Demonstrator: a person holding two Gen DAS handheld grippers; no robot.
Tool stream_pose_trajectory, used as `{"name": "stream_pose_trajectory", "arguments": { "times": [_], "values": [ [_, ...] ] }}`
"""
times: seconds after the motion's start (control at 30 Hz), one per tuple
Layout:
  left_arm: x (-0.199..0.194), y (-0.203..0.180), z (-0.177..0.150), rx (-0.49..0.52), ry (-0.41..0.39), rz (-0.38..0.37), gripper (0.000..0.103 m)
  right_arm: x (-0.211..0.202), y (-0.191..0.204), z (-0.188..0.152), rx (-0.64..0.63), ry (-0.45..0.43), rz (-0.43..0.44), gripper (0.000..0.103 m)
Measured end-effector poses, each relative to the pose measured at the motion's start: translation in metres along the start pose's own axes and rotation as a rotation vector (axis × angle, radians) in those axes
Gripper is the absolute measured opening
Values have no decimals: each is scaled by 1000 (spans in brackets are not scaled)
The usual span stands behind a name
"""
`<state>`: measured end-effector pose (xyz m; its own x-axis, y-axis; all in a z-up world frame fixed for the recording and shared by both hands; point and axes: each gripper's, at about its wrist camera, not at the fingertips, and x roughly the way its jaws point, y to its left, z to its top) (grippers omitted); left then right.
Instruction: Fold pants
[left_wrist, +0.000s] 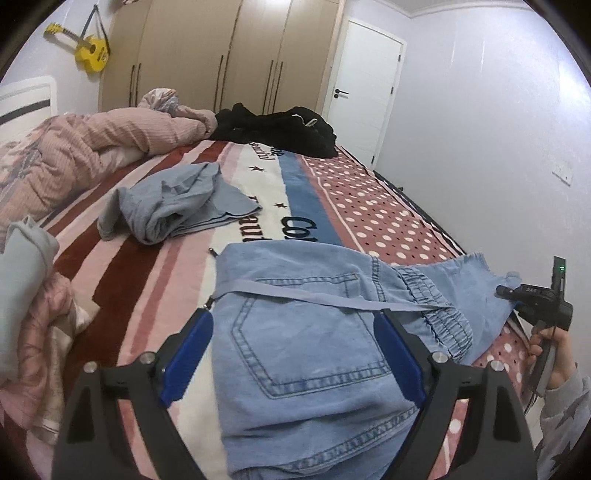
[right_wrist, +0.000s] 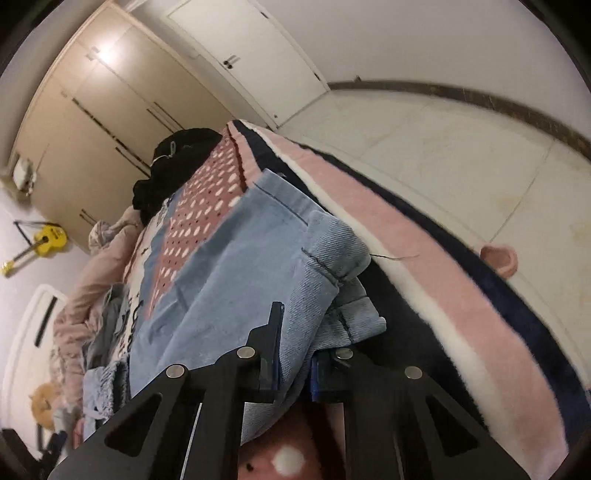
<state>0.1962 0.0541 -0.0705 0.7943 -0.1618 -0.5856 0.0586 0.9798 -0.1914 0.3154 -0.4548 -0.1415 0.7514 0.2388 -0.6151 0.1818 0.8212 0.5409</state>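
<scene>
A: On the patterned blanket (left_wrist: 332, 192), near its dotted edge, the denim pants (left_wrist: 306, 350) are recorded as lying flat, back pocket up, drawstring (left_wrist: 332, 297) draped across.

B: State of the left gripper (left_wrist: 293, 354)?

A: Its jaws are spread wide, one on either side of the pocket area; nothing is held. Contact with the cloth cannot be told.

B: And the right gripper (right_wrist: 291, 354)?

A: Its jaws are drawn nearly together with a bunched layer of denim pinched between them at the bed's edge, where the leg hems (right_wrist: 343, 254) are seen stacked.

B: Progress?

A: At least one fold is judged done, since layers are doubled. Further folding and smoothing are judged outstanding. A grey garment (left_wrist: 173, 206) and a black garment (left_wrist: 280, 125) are noted farther up, untouched.
</scene>
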Motion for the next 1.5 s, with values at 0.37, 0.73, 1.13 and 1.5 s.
{"name": "stream_pose_trajectory", "arguments": {
  "times": [0.37, 0.73, 1.13, 1.5],
  "values": [
    [-13, 30, -1, -59, -23, -13, 86, -44, 163, -16, -361, -55, 210, 4],
    [-29, 71, -11, -103, -31, 4, 86, -17, 314, -172, -780, 166, 449, 4],
    [-34, 83, -11, -116, -38, 6, 86, -20, 342, -161, -795, 114, 568, 4],
    [-26, 62, -4, -127, 10, -168, 86, 19, 300, -221, -957, 384, 511, 8]
  ]
}}
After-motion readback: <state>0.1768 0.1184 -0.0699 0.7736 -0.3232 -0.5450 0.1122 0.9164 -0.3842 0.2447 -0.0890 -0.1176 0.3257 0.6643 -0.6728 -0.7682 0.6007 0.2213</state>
